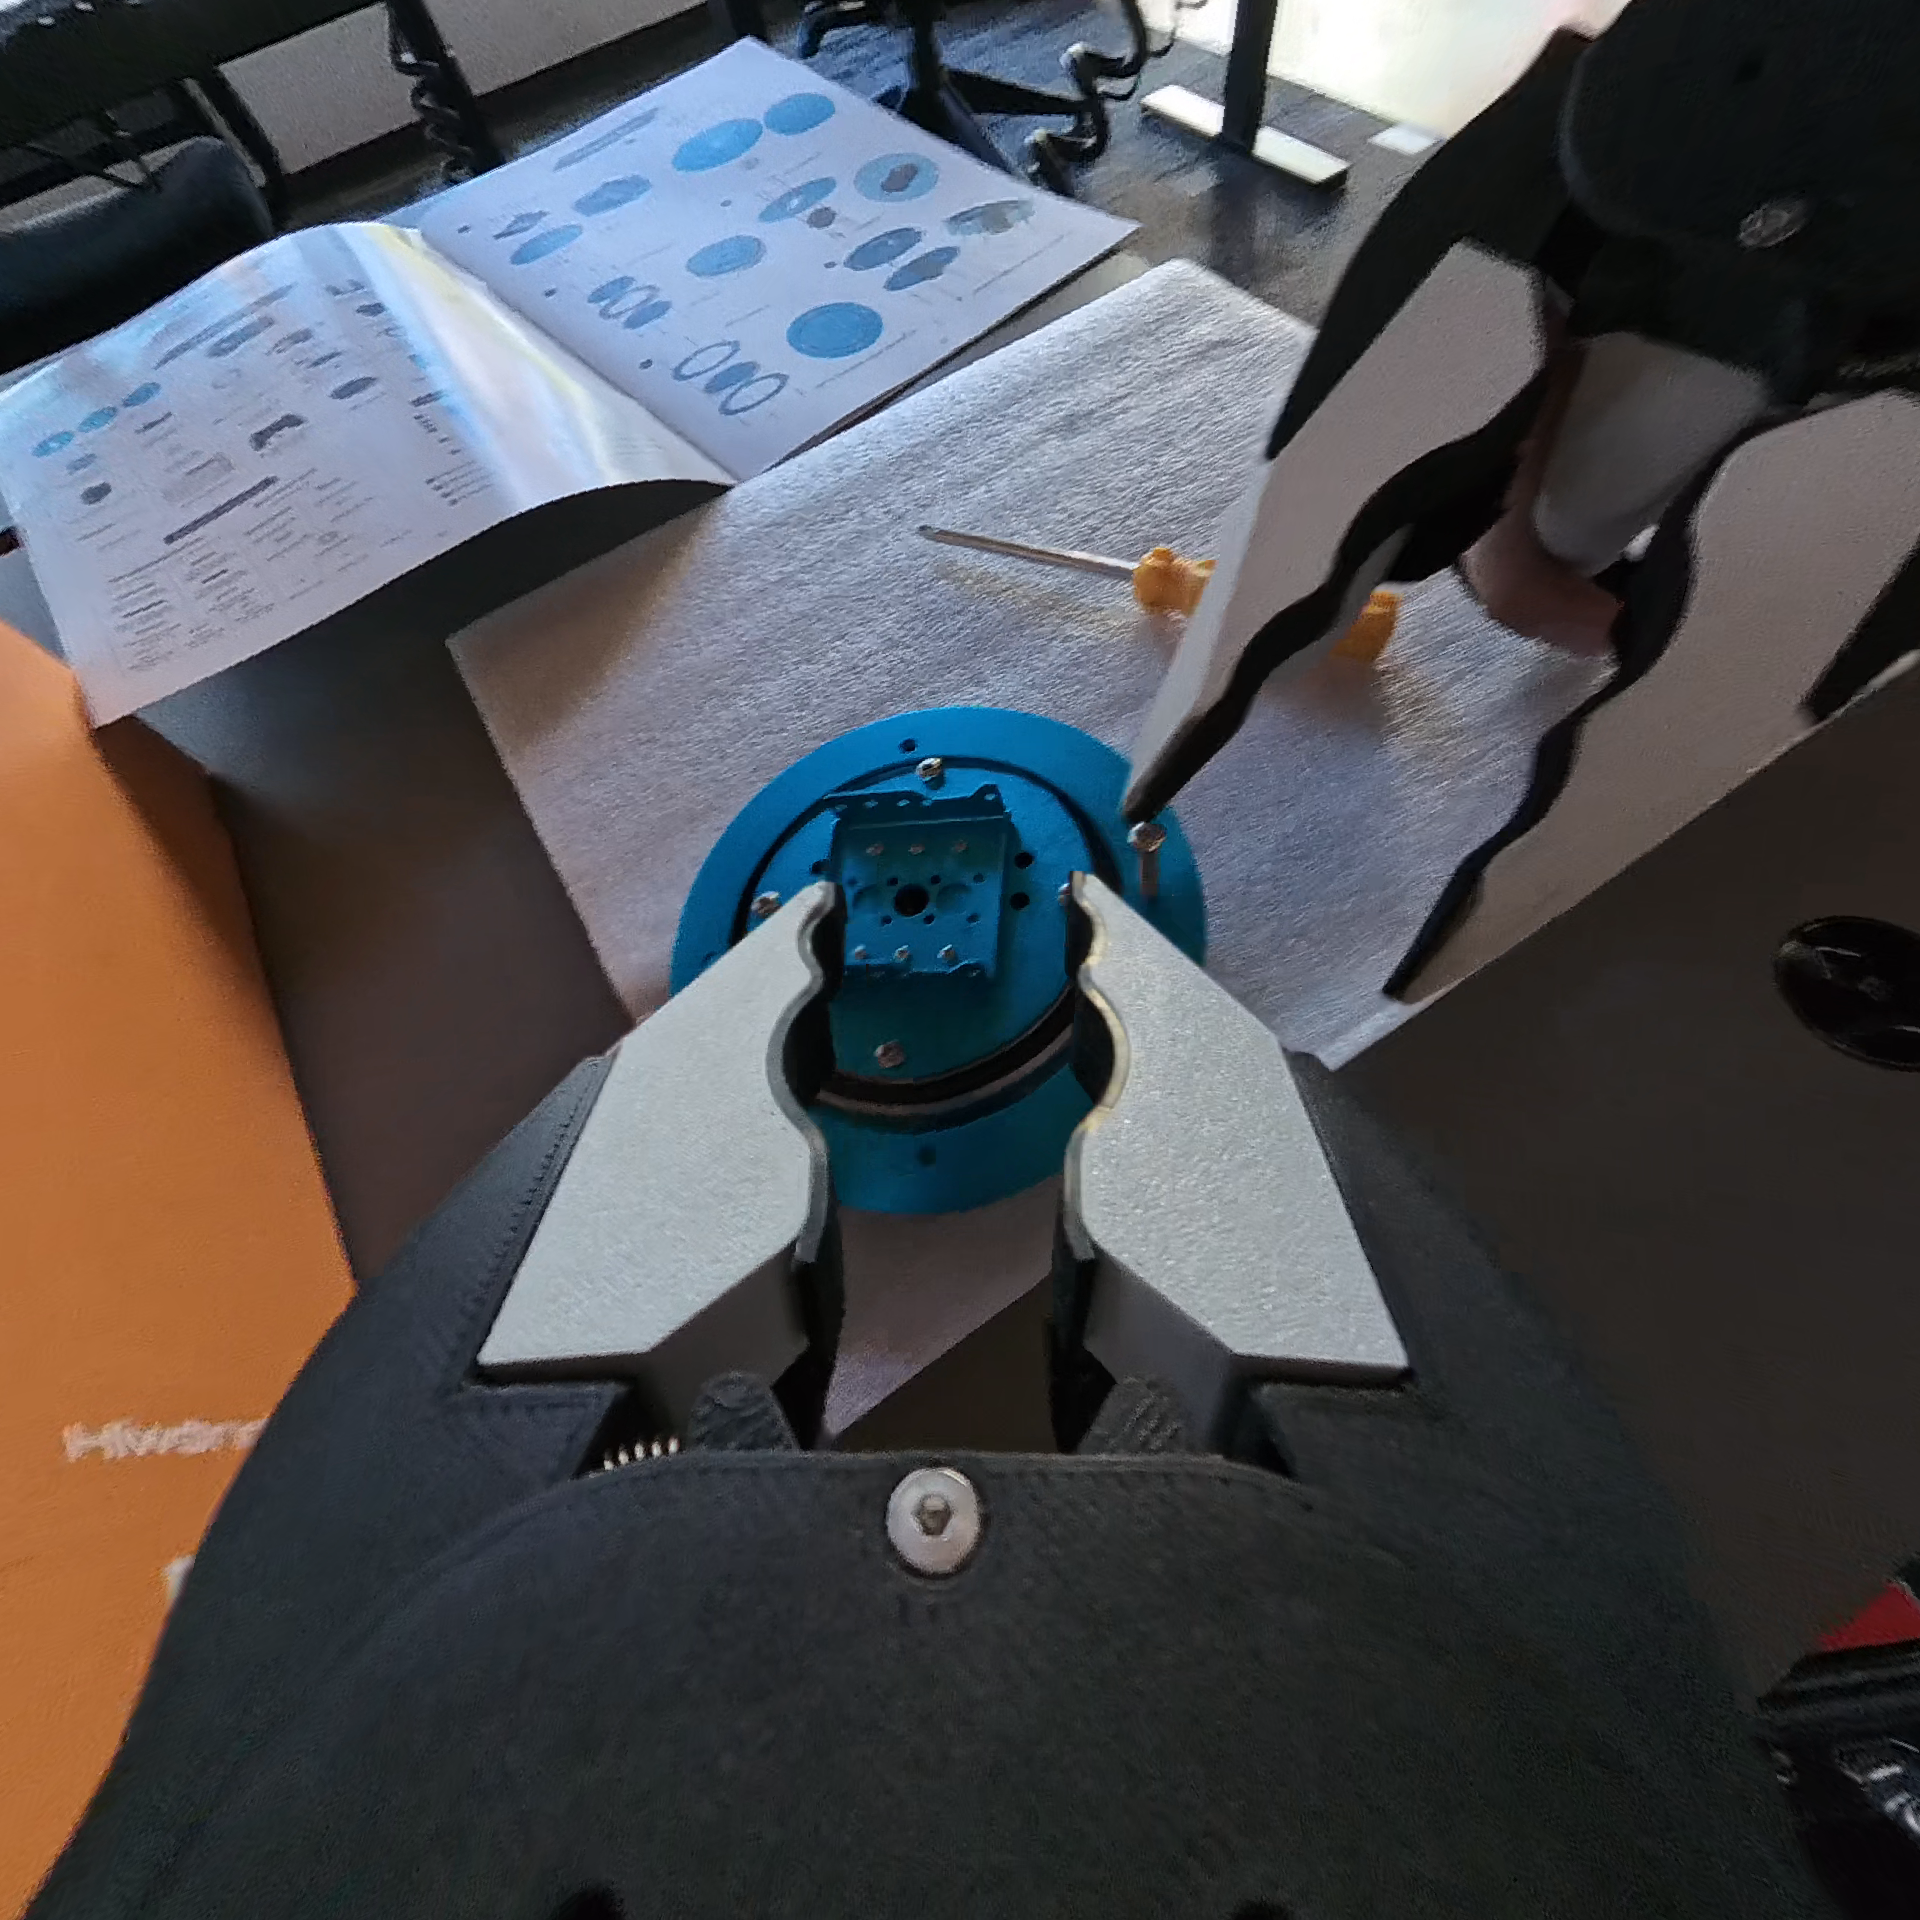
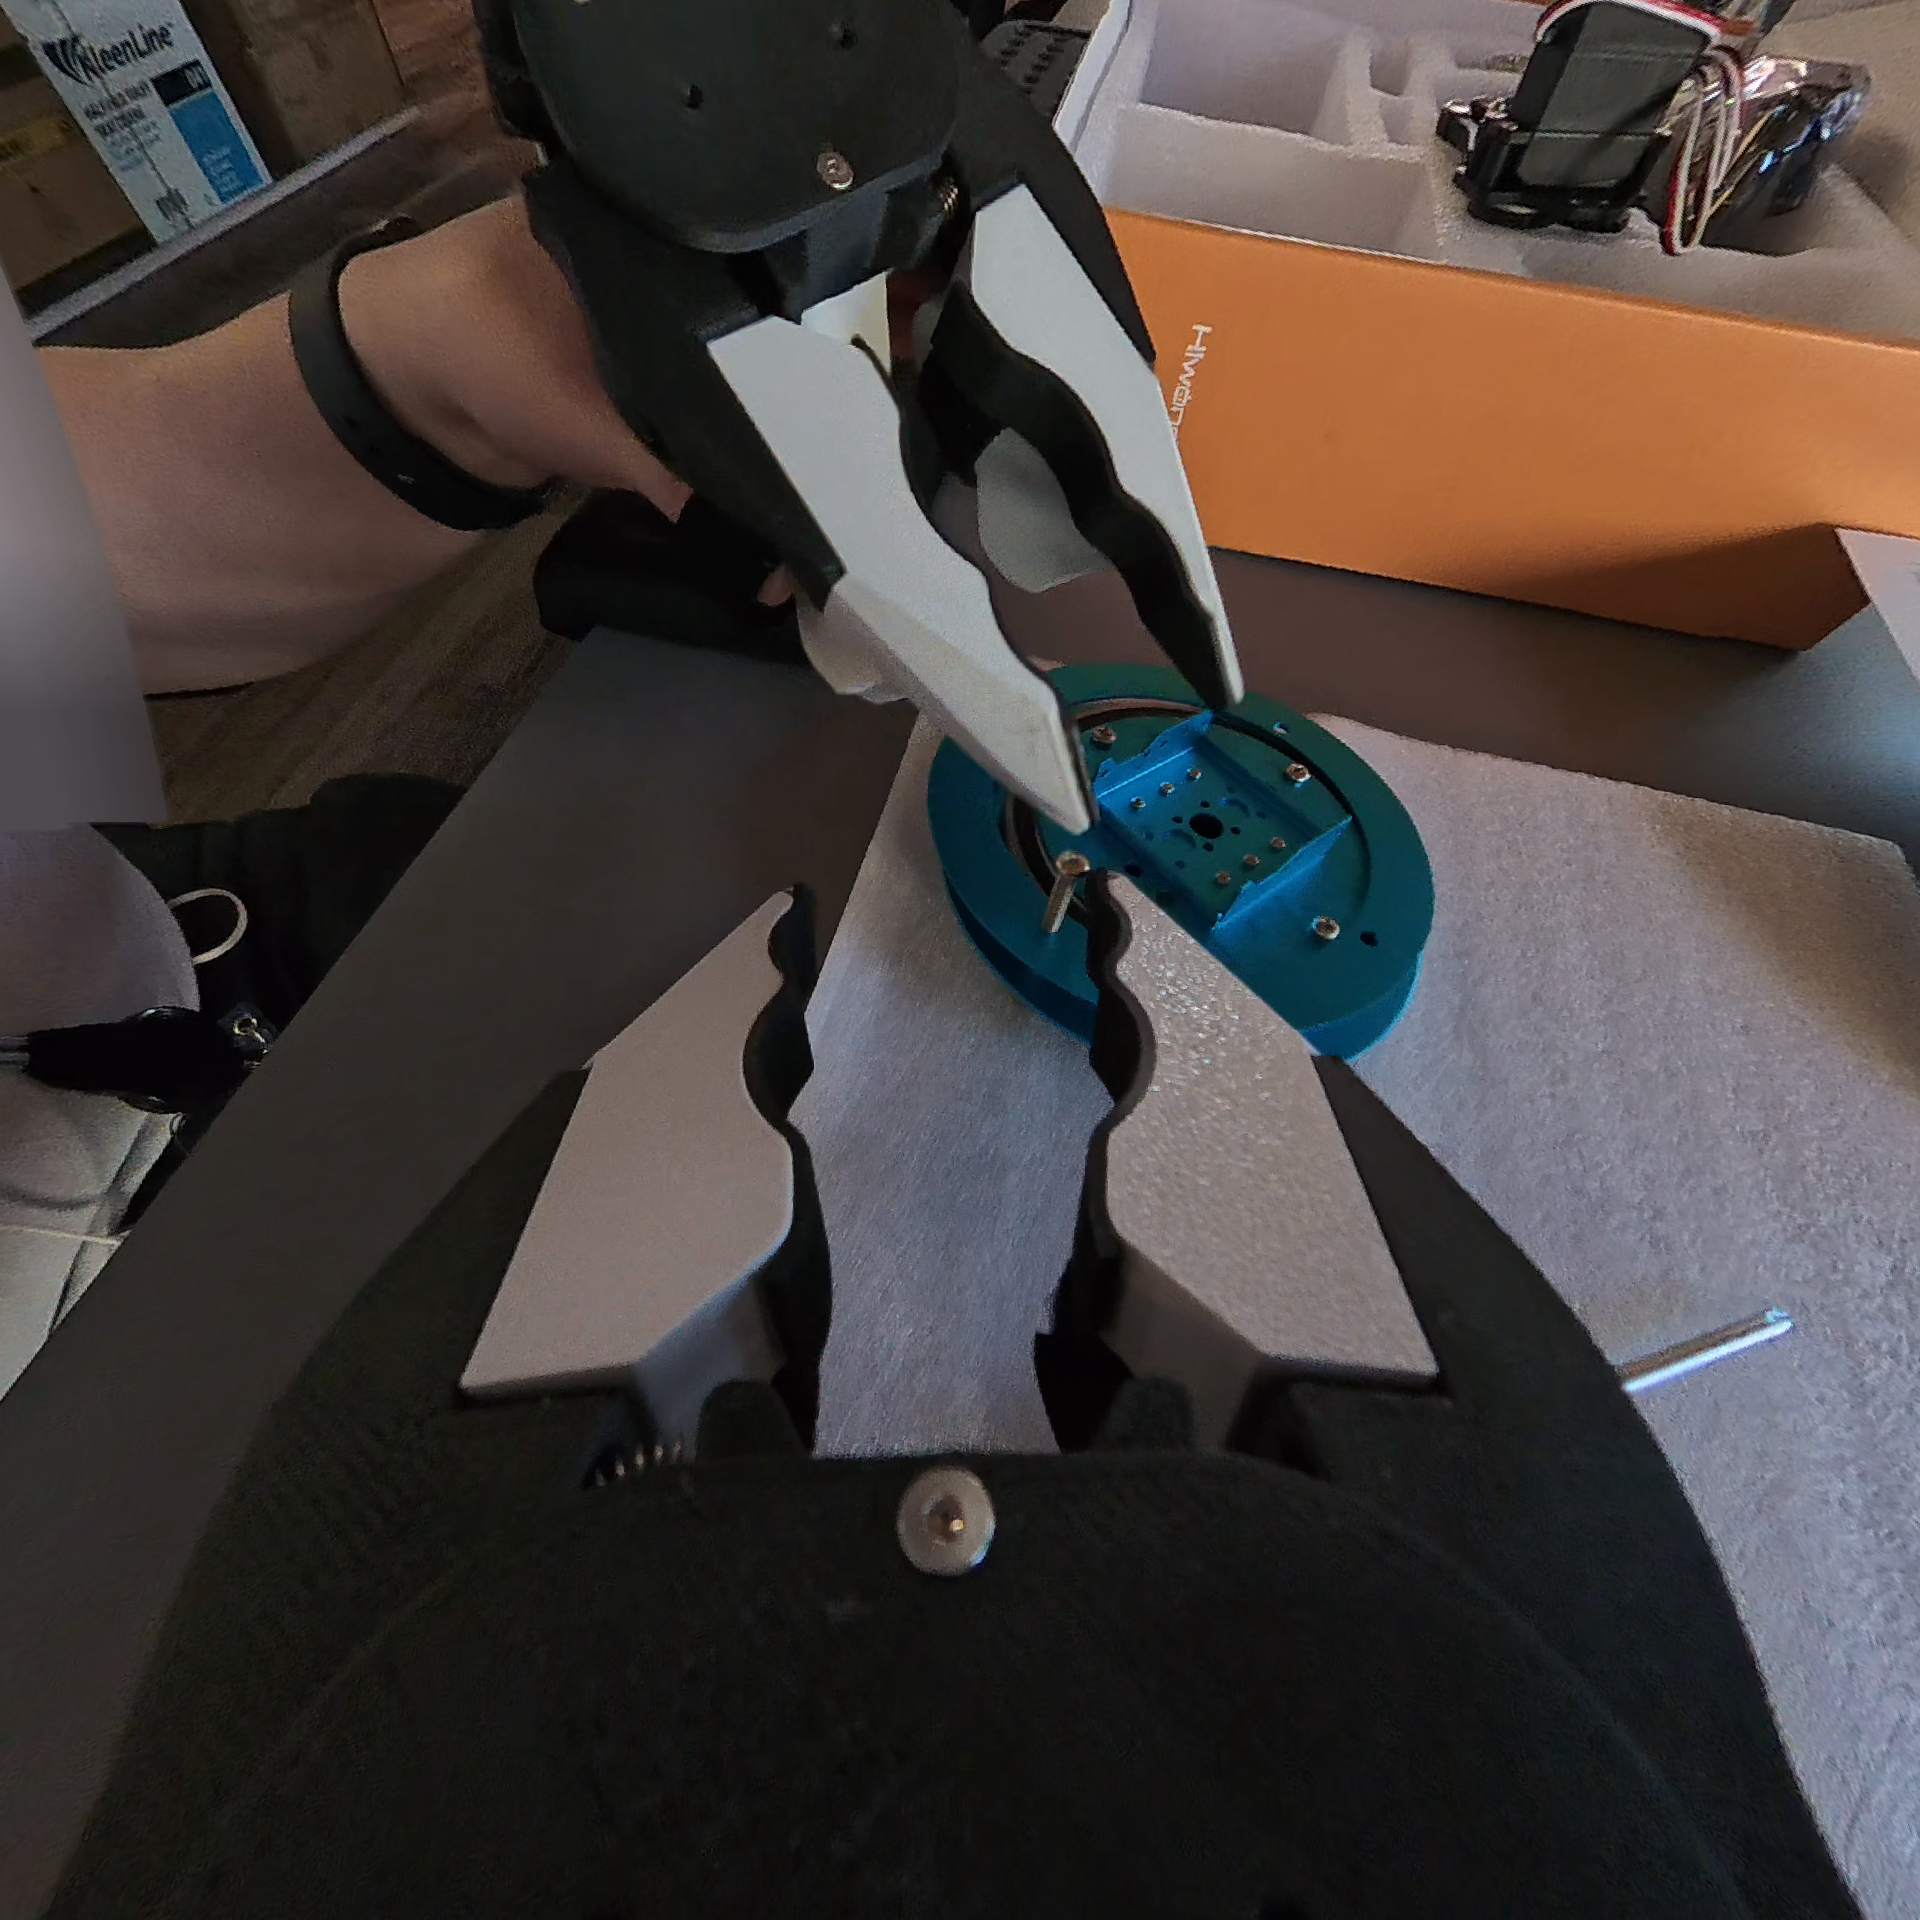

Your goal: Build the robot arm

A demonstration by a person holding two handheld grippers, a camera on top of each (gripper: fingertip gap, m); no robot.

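A blue round disc [image 1: 712, 935] with a blue square bracket [image 1: 914, 894] screwed on top lies on a white foam mat [image 1: 831, 623]. My left gripper [image 1: 951, 891] is open, with its tips down on the disc on either side of the bracket. It also shows in the right wrist view [image 2: 1153, 758]. A loose silver screw [image 1: 1146, 857] leans on the disc's rim. My right gripper [image 2: 948, 891] is open and empty. One of its fingertips [image 2: 1103, 894] is right beside the screw [image 2: 1062, 891], by the disc [image 2: 1382, 894] and bracket [image 2: 1205, 831].
A screwdriver with an orange handle [image 1: 1169, 577] lies on the mat behind the disc. An open printed booklet [image 1: 623, 281] lies at the back. An orange box [image 2: 1507, 436] with a foam tray of parts [image 2: 1610, 135] stands beside the mat. A person's forearm [image 2: 416, 416] holds the left gripper. My left gripper's tips are some 4 centimetres from the blue round disc [image 1: 712, 935]. The right camera catches it too, in the right wrist view [image 2: 1297, 738].
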